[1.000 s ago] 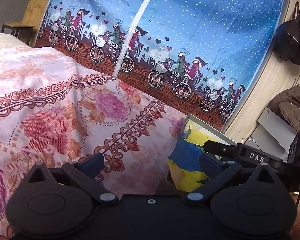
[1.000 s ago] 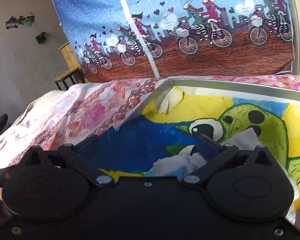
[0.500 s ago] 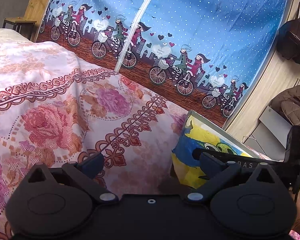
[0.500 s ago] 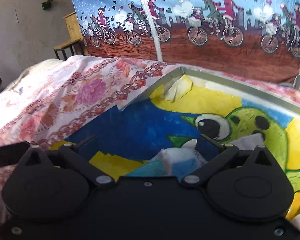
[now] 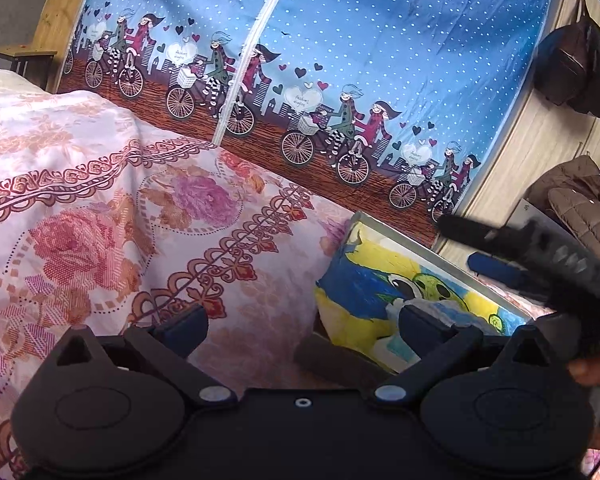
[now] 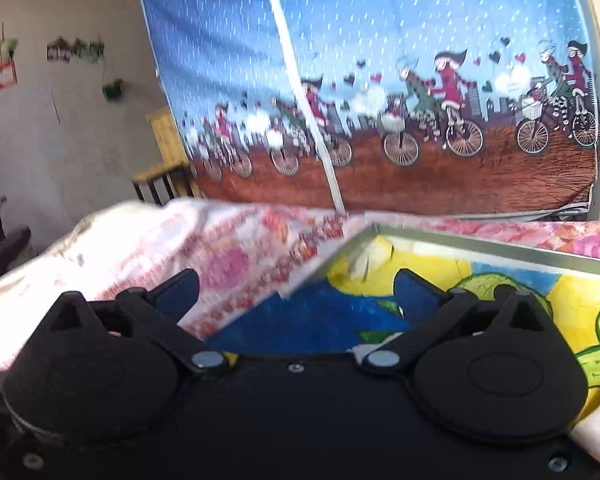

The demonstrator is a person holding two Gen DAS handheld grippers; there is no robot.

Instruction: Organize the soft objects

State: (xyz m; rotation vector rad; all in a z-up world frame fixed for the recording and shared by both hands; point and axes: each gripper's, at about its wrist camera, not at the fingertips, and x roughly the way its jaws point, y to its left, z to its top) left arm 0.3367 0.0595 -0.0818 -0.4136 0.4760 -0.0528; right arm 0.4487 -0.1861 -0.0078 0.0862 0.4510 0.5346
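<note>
From the left wrist camera, the left gripper [image 5: 302,322] hovers low over a bed, its jaws spread wide apart and holding nothing. A pink floral bedspread [image 5: 112,216] fills the frame to the left of a metal-rimmed tray [image 5: 416,242], whose inside is lined with a yellow, blue and green cartoon picture. The tray rests on the bedspread, tipped so its near left corner stands raised. A pale cloth [image 5: 440,312] lies inside the tray, partly hidden behind the gripper's right finger. The right gripper [image 5: 496,252] reaches in blurred above the tray's right end; whether its jaws are apart cannot be told from here. Behind the tray hangs a blue curtain [image 5: 380,40] printed with cyclists and hearts, and beyond the tray's right side dark coats [image 5: 580,208] are piled against a wooden cupboard [image 5: 540,140].

From the right wrist camera, motion-blurred, the right gripper [image 6: 296,292] is poised over the tray's [image 6: 480,246] left corner, jaws wide apart and empty. A sliver of the pale cloth [image 6: 364,350] shows inside the tray, just under the gripper's right arm. The bedspread [image 6: 180,252] lies left of the tray, the curtain [image 6: 380,60] behind it. Far left of the tray, a wooden stool [image 6: 164,172] stands by a grey wall [image 6: 60,140] with small pictures stuck on.
</note>
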